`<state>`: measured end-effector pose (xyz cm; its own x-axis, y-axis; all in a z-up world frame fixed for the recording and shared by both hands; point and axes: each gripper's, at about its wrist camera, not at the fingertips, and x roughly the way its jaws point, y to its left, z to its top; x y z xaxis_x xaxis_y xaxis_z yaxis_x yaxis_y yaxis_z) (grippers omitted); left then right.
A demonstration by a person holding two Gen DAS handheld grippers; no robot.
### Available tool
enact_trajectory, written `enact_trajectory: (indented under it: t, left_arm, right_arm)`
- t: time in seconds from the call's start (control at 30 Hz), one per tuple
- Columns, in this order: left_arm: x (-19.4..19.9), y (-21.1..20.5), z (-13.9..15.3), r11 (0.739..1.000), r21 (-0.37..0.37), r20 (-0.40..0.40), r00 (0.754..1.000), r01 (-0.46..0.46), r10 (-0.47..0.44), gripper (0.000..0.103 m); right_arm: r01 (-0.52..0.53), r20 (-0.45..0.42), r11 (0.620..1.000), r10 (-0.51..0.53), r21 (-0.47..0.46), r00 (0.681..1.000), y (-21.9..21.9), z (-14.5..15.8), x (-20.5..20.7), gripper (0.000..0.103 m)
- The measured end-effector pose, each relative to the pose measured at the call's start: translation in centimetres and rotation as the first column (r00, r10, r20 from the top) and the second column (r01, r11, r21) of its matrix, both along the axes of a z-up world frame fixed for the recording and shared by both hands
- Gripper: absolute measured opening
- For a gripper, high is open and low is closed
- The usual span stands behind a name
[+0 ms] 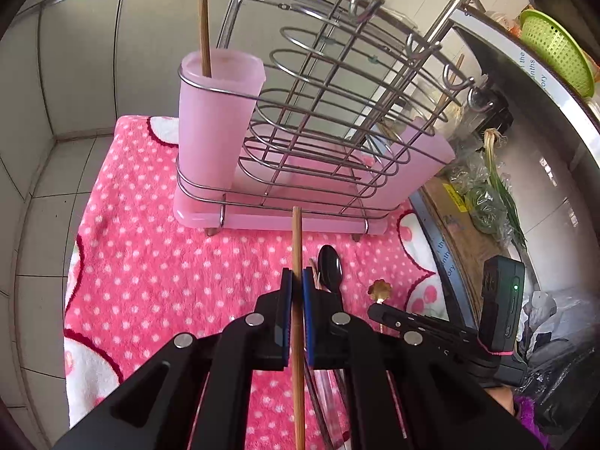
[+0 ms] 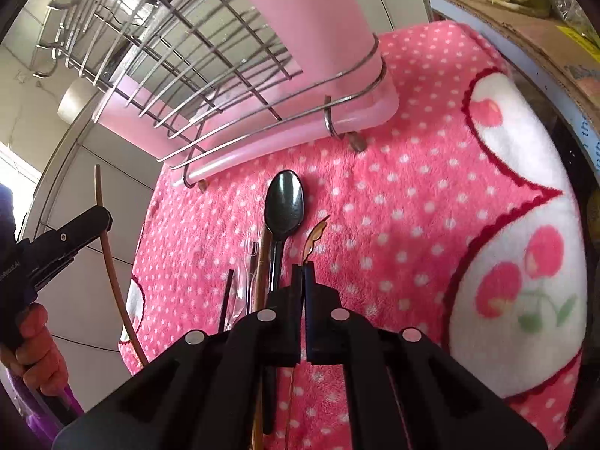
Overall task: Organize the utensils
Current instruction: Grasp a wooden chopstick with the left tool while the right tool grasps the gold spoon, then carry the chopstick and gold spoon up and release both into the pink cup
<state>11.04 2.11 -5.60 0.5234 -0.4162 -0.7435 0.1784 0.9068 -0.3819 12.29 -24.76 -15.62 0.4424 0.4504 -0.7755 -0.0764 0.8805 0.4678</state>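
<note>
My left gripper (image 1: 297,281) is shut on a wooden chopstick (image 1: 296,240), held above the pink dotted towel (image 1: 150,255) in front of the wire utensil rack (image 1: 330,112). The rack's pink cup (image 1: 217,120) has another chopstick (image 1: 203,18) standing in it. My right gripper (image 2: 303,268) is shut on a thin gold utensil with a flower-shaped head (image 2: 315,234), low over the towel. Beside it lie a black spoon (image 2: 284,202), a clear plastic fork (image 2: 249,262) and a brown-handled piece (image 2: 262,262). The left gripper (image 2: 105,219) with its chopstick (image 2: 108,270) shows at the left.
The rack stands on a pink drip tray (image 1: 262,221) at the towel's far side. A cardboard box (image 1: 461,225) with bagged greens (image 1: 487,202) lies to the right, a green basket (image 1: 555,48) beyond it. Tiled wall (image 1: 75,75) closes the left and back.
</note>
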Motion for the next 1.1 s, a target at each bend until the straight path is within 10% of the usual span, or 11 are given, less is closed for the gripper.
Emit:
enact_trajectory:
  t: [0.6,1.1]
  left_arm:
    - [-4.2,3.4,5.2,0.988,-0.13,0.246,0.963,-0.084,0.115,0.005]
    - [-4.6,4.7,13.7,0.988,-0.099,0.418,0.896,-0.116,0.147,0.005]
  right_arm:
    - [0.059,0.323,0.998,-0.044,-0.036,0.945,-2.3,6.9,-5.9,0.002]
    - [0.083,0.493,0.996,-0.065,-0.017,0.868,-4.5,15.8,-3.5,0.002]
